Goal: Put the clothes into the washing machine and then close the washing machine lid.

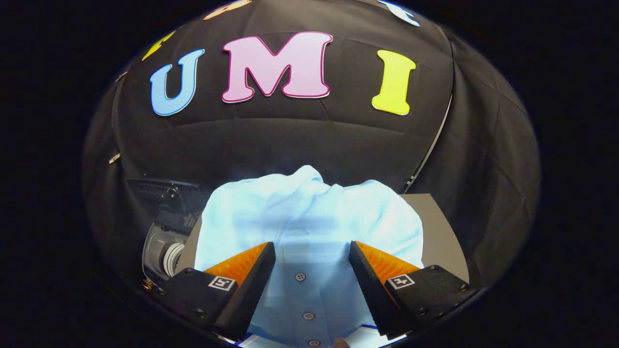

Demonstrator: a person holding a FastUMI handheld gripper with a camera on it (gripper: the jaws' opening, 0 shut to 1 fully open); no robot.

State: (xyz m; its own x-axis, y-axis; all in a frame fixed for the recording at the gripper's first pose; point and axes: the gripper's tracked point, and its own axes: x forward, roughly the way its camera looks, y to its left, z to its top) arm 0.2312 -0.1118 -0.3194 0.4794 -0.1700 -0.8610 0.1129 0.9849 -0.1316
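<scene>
Gripper (312,253): fingers spread wide, gripping nothing, poised over the shirt (309,217). Shirt: pale blue, buttoned, crumpled on a grey table (445,232); button placket runs between the fingers and away from them, so the long axis lies fore-and-aft, collar end probably farthest. Washer (162,253): part visible beyond the table edge, left of the fingers; lid state unclear. Progress: shirt apparently not yet picked up; loading and lid-closing remain.
</scene>
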